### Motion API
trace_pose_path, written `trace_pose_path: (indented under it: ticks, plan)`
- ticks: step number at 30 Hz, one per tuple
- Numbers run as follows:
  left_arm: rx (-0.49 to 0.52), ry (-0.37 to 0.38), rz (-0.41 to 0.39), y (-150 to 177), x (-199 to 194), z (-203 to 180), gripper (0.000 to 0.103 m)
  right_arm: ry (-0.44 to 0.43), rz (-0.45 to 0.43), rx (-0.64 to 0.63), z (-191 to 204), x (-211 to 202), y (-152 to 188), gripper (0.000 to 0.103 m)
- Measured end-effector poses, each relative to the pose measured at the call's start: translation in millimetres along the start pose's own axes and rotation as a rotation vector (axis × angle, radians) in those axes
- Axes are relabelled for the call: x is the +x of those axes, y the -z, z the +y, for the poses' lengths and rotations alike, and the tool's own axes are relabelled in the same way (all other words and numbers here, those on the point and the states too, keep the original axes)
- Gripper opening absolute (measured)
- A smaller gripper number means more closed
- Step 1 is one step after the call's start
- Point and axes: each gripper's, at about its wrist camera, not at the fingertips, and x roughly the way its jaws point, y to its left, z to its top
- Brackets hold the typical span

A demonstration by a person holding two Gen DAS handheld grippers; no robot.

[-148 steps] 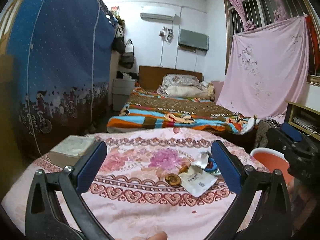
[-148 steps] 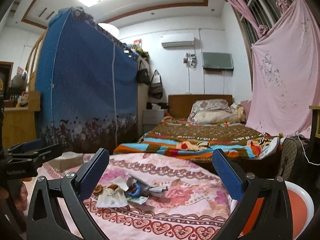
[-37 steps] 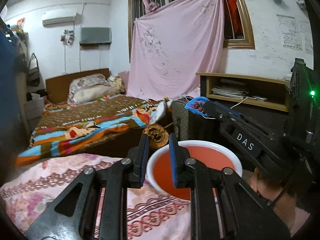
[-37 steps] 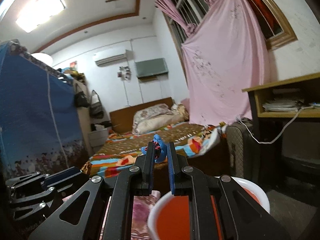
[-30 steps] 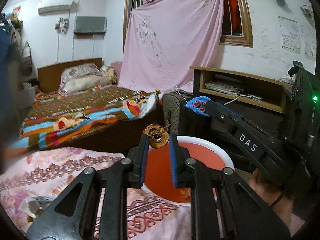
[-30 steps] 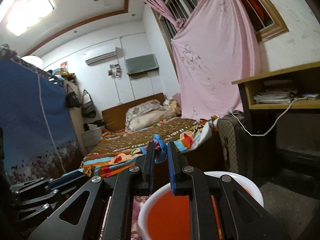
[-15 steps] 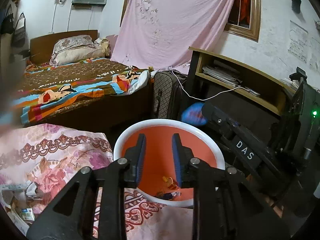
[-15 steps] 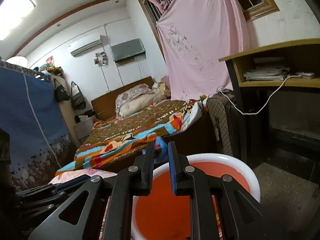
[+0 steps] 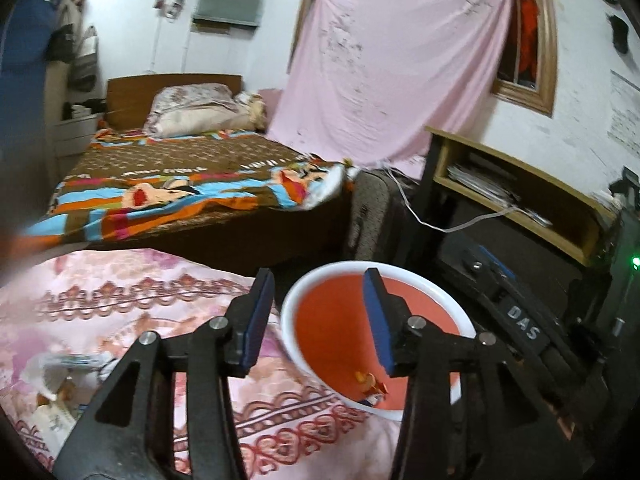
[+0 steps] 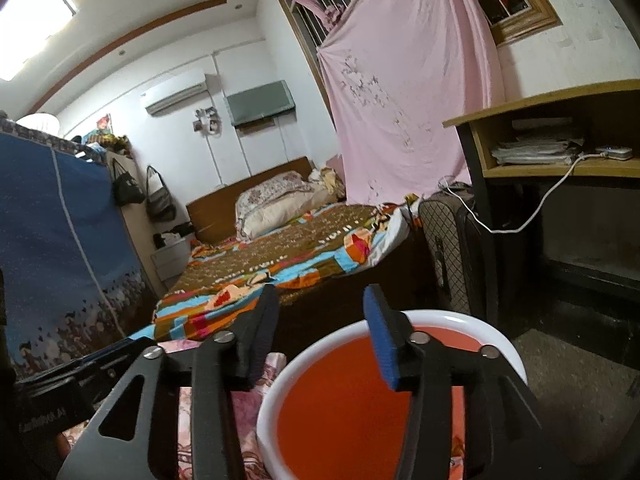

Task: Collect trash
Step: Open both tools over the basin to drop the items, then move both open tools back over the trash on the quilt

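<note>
Trash, loose scraps, on pink-clothed worktop beside bin.
Wrappers judged light, soft, crushable; pinch at an edge. Both hand-held grippers, left and right, opening, nothing between them.

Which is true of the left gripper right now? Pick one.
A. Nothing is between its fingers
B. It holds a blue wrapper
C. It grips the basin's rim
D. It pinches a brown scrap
A: the left gripper has only air between its opening jaws, above the orange basin where scraps lie.
</note>
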Motion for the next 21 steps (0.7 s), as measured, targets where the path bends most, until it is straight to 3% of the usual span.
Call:
trace_pose_path:
  ticks: [5,7,9,13,15,17,21]
  plan:
    - [-0.03,-0.061,-0.037,-1,-12,16,0.038,-0.021,-0.034,-0.029,11,-4,-2,0.048]
    - [-0.039,-0.096,-0.054,0,-18,22,0.045,-0.029,-0.044,-0.043,16,-4,-1,0.053]
    - [-0.048,-0.13,-0.071,2,-25,28,0.055,-0.031,-0.054,-0.055,21,-5,-2,0.079]
    - [-0.078,-0.207,-0.125,6,-40,41,0.079,-0.056,-0.093,-0.07,30,-10,-2,0.085]
    - [-0.09,-0.241,-0.148,8,-46,47,0.089,-0.063,-0.106,-0.079,33,-11,-2,0.094]
    - [-0.109,-0.289,-0.182,13,-55,55,0.091,-0.07,-0.121,-0.082,37,-12,0,0.103]
    - [-0.129,-0.336,-0.215,19,-69,65,0.092,-0.091,-0.148,-0.097,45,-17,1,0.103]
